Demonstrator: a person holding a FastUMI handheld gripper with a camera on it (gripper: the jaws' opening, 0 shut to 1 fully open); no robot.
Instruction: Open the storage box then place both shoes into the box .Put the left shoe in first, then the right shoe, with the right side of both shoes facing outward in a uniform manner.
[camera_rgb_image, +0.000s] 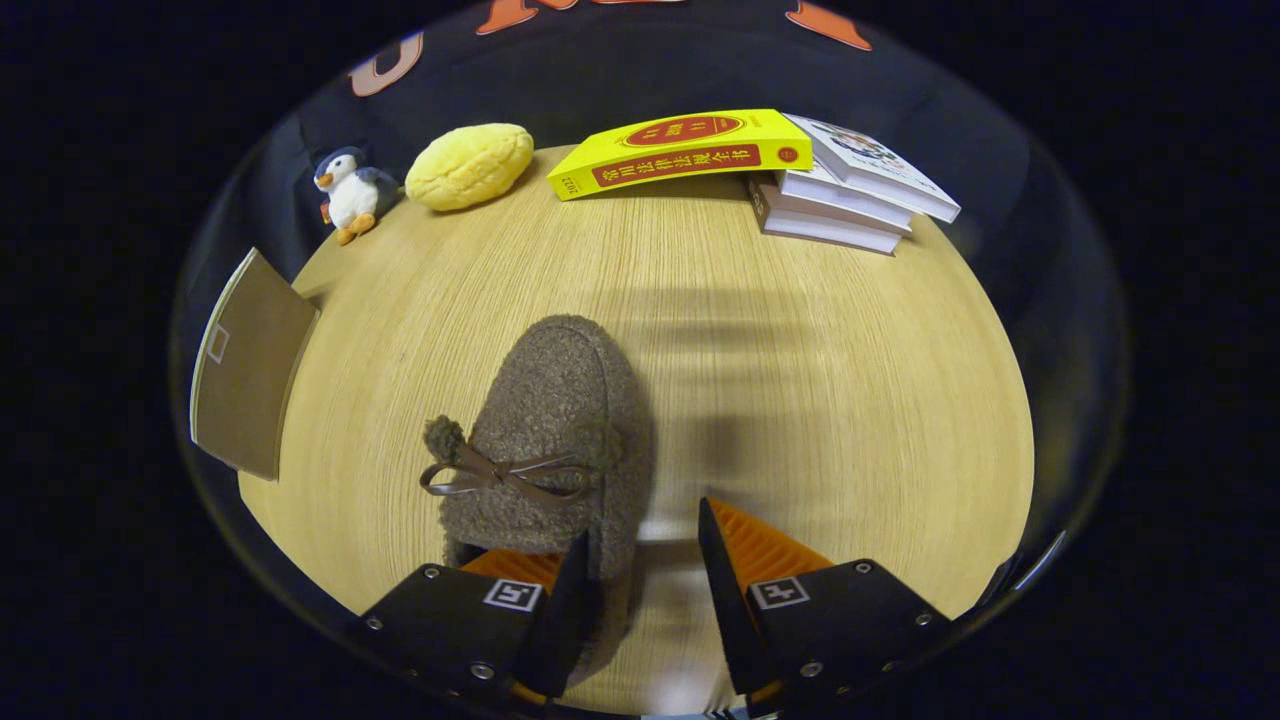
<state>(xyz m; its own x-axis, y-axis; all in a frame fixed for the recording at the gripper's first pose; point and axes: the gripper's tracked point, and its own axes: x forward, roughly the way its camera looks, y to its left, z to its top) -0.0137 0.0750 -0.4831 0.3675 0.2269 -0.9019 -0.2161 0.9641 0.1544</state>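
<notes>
A fuzzy brown shoe (560, 430) lies on the light wooden table (800, 400) with its rounded toe pointing away from the gripper (645, 555) and a thin brown bow (500, 472) tied across its upper. The gripper's fingers stand apart at the shoe's heel end: the left finger (565, 600) sits over the heel opening, seemingly inside or just against the collar, while the right finger (725, 590) is off the shoe, with a strip of bare table between it and the shoe's side, so the jaws are open and only one finger is near contact; whether that finger actually touches the fleece cannot be told. Taking the shoe as the landmark, a brown cardboard panel (250, 365) stands to its left at the table's edge, tilted. Well beyond the toe and to the left sit a small plush penguin (350, 192) and, just beside it, a yellow bread-shaped plush (470, 166). Straight beyond the toe, at the far edge, lies a yellow book (680, 150), its right end resting on a stack of pale books (840, 200) that lies beyond the shoe and to its right.
</notes>
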